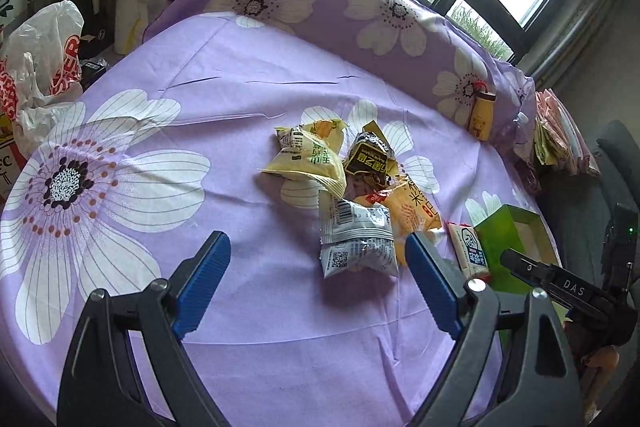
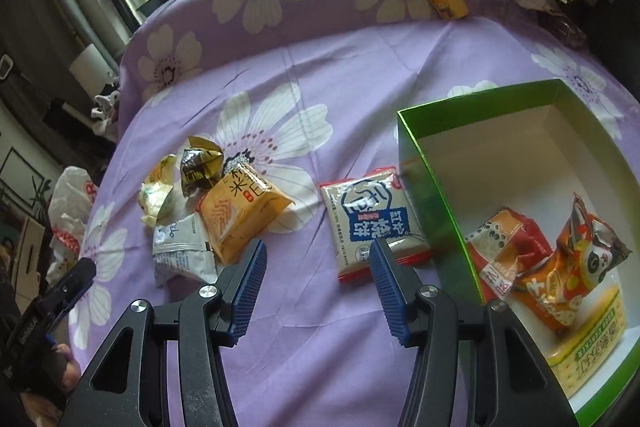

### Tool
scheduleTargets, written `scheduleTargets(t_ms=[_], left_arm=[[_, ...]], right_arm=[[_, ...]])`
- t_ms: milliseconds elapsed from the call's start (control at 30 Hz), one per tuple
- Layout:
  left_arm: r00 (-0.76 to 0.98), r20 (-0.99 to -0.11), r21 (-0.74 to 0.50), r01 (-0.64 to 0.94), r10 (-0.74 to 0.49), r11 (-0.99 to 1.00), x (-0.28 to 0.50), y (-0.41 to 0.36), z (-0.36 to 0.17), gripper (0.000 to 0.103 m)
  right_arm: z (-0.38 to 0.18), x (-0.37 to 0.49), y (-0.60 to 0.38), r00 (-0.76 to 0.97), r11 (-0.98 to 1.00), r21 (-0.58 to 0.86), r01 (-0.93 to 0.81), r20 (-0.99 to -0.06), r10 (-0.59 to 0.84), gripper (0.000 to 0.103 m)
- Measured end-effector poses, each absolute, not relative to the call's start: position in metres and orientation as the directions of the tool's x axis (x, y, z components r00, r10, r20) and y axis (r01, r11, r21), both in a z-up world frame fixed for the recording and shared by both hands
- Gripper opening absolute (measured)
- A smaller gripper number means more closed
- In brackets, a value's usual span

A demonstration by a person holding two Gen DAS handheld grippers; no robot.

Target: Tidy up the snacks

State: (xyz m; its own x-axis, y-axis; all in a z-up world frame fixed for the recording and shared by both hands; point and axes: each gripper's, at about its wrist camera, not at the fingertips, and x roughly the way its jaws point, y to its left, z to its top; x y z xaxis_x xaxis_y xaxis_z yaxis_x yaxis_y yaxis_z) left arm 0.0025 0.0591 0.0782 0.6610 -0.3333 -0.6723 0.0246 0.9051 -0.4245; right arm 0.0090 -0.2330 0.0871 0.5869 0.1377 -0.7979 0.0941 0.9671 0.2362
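Inside the green box (image 2: 436, 183) lie perhaps three packets; five wait on the bedsheet (image 2: 320, 67). Left gripper (image 1: 318, 259) and right gripper (image 2: 316, 269) gape, empty.

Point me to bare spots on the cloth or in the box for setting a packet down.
Free: the purple cloth left of the snack pile, out to the plastic bag; the green box far half, behind the orange packets. Narrow strip between the pile and the blue-and-white packet. Crowded: the pile itself, the box's near corner.
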Motion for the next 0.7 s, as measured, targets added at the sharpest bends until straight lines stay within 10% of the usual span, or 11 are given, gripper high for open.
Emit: scheduleTargets(t_ms=[367,700], left_arm=[[0.634,-0.700,-0.392,0.043,-0.329,0.919,0.003,0.049,0.073,0.089],[0.619,-0.709,-0.389,0.055,-0.338,0.919,0.003,0.043,0.071,0.089]], right_arm=[[0.072,0.022,-0.236,0.563,0.968,0.198,0.156,-0.823,0.078,0.079],[0.070,0.038,-0.206,0.579,0.992,0.076,0.097,-0.815,0.005,0.079]])
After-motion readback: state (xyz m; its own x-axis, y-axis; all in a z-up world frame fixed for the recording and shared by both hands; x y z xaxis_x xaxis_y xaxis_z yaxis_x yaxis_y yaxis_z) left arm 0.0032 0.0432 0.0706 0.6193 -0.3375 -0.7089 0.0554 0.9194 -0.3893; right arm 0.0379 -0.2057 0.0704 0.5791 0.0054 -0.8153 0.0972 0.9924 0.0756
